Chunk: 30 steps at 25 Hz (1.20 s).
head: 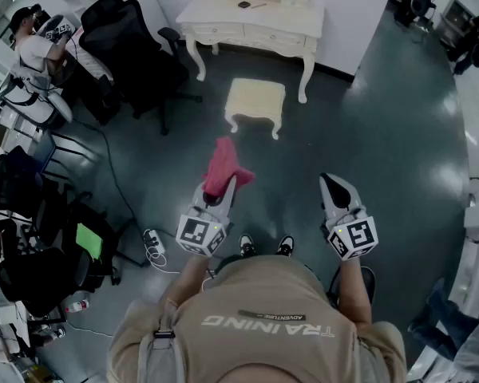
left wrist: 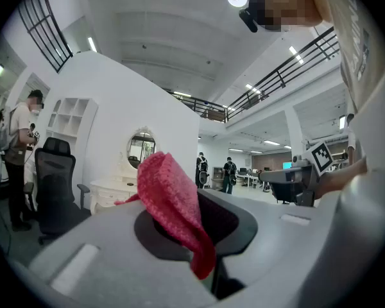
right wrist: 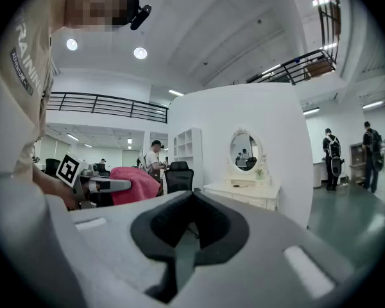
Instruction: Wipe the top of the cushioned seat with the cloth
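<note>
While the cushioned seat (head: 255, 102) stands well ahead, wiping is not yet begun.
The cloth (left wrist: 173, 204) is pinched in the left gripper (head: 224, 191) (right gripper (right wrist: 193, 196) closed, empty); its loose fold could be dropped if grip slackens.

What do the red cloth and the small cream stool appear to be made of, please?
The cloth looks like knitted or terry fabric, matte: a nubby texture shows. The stool seems cream-painted wood, judging by its curved legs, with a padded top; its covering is too distant to tell.
</note>
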{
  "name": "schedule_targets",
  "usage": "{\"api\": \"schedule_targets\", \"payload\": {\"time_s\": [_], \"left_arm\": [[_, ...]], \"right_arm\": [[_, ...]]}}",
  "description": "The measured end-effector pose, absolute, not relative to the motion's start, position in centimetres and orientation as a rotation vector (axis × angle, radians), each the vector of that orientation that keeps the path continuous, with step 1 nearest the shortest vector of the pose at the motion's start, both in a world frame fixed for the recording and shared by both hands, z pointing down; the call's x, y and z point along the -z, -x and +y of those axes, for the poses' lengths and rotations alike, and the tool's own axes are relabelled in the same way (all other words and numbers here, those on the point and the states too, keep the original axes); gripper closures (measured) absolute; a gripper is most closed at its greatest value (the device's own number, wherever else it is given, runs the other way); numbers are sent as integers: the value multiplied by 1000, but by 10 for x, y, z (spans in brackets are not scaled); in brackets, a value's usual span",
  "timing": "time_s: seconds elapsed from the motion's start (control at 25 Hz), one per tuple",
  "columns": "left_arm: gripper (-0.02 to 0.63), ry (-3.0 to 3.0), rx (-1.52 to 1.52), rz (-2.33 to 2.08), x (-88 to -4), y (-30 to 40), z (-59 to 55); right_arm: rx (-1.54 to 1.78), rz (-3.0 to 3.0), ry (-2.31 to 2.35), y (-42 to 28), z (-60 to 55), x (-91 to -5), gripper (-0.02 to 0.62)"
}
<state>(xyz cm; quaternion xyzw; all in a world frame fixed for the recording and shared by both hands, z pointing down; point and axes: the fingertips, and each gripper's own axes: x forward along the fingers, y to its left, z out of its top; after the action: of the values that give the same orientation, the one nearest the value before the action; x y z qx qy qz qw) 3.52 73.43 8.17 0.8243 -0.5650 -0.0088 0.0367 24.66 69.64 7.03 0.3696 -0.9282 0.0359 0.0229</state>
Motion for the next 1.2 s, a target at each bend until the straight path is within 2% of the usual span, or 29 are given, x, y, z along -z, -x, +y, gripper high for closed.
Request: {"api": "schedule_targets", "payload": {"time_s": [0.44,1.2], "left_arm": [[568,-2514,52,-1720,-86,-22,735],[568,-2510,37,-1583,-136,66,717]], "right_arm": [[-87,-2862,-1050,-216,706,-76,594],[-167,-2749,-1210,-149,697,-103,594]]}}
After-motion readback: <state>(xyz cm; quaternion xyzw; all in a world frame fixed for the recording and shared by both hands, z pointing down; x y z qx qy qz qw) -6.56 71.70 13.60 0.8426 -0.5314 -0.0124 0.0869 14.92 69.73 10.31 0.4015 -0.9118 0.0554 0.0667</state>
